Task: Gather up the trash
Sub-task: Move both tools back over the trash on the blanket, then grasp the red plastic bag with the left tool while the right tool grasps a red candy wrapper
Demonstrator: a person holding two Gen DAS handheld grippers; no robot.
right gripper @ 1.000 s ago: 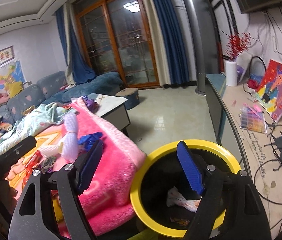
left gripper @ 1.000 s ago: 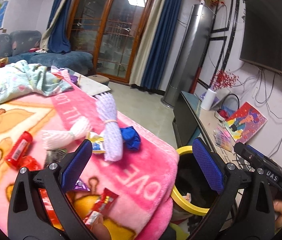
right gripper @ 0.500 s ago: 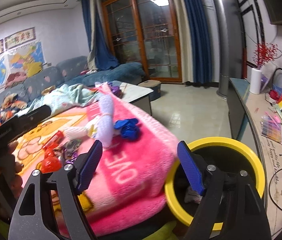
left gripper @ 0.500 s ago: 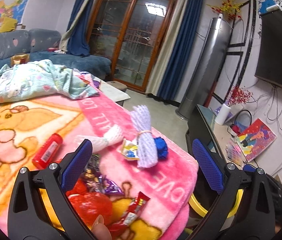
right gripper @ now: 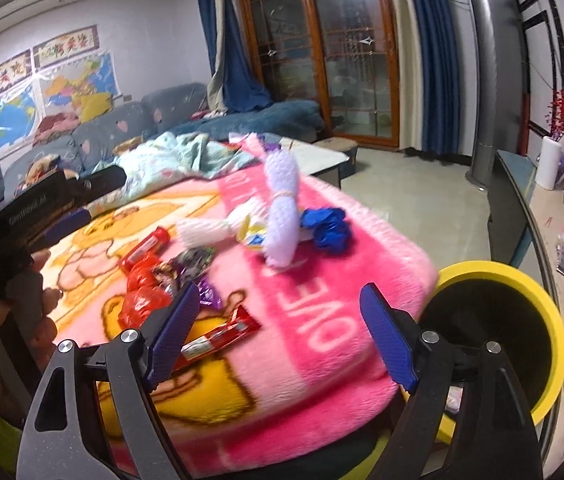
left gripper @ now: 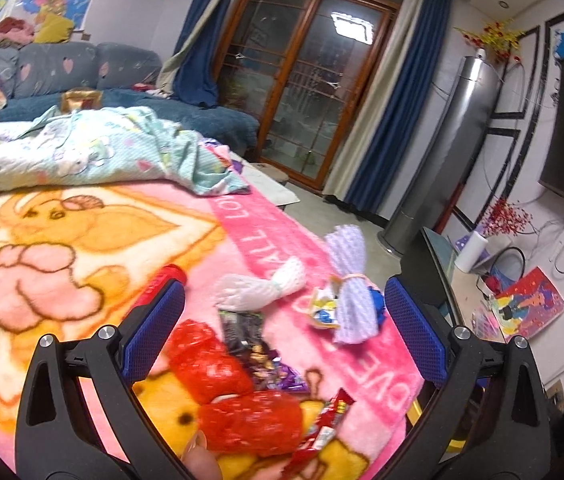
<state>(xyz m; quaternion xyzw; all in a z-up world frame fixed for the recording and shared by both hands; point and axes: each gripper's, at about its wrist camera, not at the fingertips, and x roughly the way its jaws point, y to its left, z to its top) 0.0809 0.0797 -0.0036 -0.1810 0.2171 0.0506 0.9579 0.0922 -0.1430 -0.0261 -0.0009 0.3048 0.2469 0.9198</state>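
Note:
Trash lies scattered on a pink blanket: a lilac foam net, a white foam net, a blue crumpled wrapper, red crinkly wrappers, a red snack bar wrapper, a dark wrapper and a red tube. My left gripper hovers open above the wrappers, holding nothing. My right gripper is open and empty over the blanket's near edge, left of the yellow-rimmed black bin.
A pale patterned quilt is bunched at the blanket's far side, with a blue sofa behind. A low cabinet with a painting and cables runs along the right wall. Open floor lies toward the glass doors.
Both grippers swung left, away from the bin and over the blanket. The wrappers now sit between the left jaws' view; the bin has slid to the right edge.

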